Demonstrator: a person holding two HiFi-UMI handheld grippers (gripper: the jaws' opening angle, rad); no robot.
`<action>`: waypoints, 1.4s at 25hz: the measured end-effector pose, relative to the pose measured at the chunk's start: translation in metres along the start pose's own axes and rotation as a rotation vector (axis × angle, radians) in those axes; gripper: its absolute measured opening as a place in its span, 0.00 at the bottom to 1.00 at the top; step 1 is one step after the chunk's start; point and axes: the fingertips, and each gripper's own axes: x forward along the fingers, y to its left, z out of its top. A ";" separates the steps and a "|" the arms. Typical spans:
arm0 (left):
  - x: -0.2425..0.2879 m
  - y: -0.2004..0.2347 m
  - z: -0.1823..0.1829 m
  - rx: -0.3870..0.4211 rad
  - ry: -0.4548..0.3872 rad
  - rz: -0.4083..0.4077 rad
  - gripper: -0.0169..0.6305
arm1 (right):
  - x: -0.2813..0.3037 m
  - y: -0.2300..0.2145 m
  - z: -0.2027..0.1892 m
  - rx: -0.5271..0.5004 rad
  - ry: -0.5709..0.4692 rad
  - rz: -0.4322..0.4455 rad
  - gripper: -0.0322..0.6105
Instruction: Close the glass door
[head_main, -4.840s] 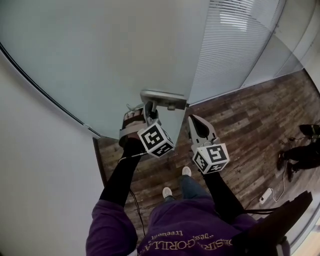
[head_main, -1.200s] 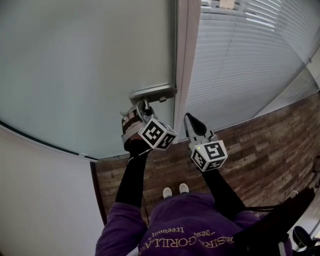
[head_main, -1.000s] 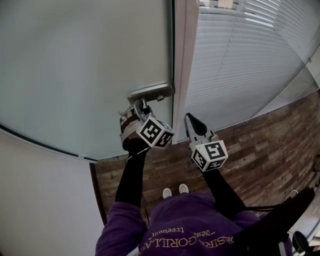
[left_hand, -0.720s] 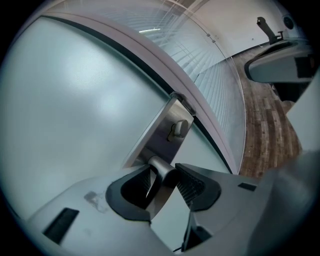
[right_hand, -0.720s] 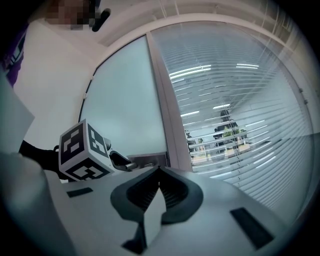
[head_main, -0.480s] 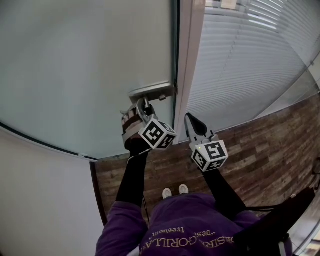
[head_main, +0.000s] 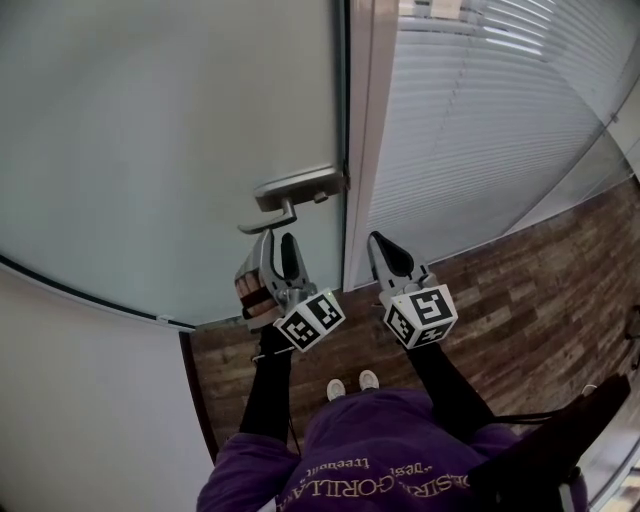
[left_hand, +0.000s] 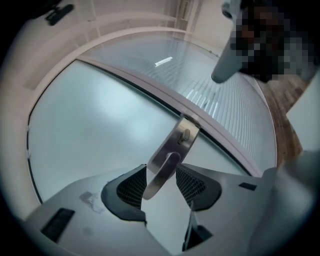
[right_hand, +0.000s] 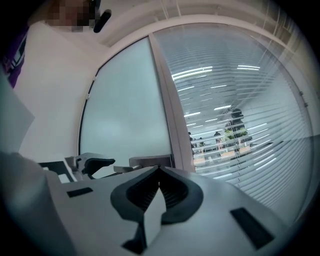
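Note:
The frosted glass door stands with its edge against the pale door frame. Its metal handle sits at that edge, the lever pointing toward me. My left gripper is just below the lever's end, and its jaws are opening. In the left gripper view the lever runs between the two pads with a gap on each side. My right gripper hangs in front of the frame, shut on nothing; its tips meet in the right gripper view.
A glass wall with white blinds runs to the right of the frame. A white wall is at the left. The floor is dark wood planks; my feet stand just behind the door.
The door swung shut against the frame earlier. In the last half second my left gripper let go of the lever and drew back toward me. The right gripper stayed put.

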 end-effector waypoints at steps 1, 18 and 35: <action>-0.015 0.005 -0.001 -0.084 -0.017 0.006 0.27 | -0.001 0.002 0.003 -0.003 -0.005 0.005 0.04; -0.106 0.080 0.018 -1.033 -0.258 -0.047 0.26 | -0.035 0.063 0.035 -0.028 -0.008 0.073 0.04; -0.108 0.049 0.025 -0.980 -0.174 -0.089 0.03 | -0.039 0.064 0.028 -0.028 0.010 0.077 0.04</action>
